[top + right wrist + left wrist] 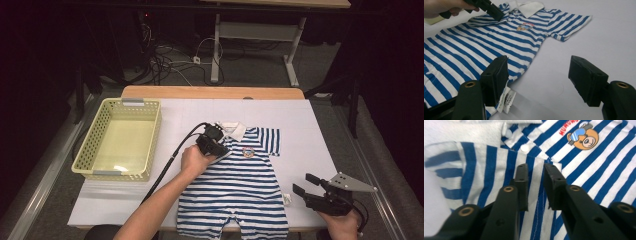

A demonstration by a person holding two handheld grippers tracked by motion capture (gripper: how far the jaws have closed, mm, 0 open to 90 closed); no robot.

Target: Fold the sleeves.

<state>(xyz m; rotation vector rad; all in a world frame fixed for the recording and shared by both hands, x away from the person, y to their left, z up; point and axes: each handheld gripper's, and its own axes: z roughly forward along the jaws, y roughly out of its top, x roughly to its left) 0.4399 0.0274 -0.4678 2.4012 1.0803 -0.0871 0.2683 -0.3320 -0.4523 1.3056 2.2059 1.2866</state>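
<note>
A blue-and-white striped baby romper (240, 185) with a white collar (234, 129) and a bear badge (248, 151) lies flat on the white table top (300, 130). Its left sleeve is folded in over the chest. My left gripper (222, 150) points down at that folded sleeve. In the left gripper view its jaws (535, 170) stand a narrow gap apart over the sleeve's edge (549, 163), not pressing on it. My right gripper (303, 183) rests wide open at the front right, beside the romper's side label (507, 97), with nothing between its fingers (537, 72).
A pale yellow plastic basket (85, 145) with nothing in it stands at the table's left. Bare white surface lies right of the romper and behind it. Beyond the far wooden edge (210, 92) are floor cables and another table's legs (216, 45).
</note>
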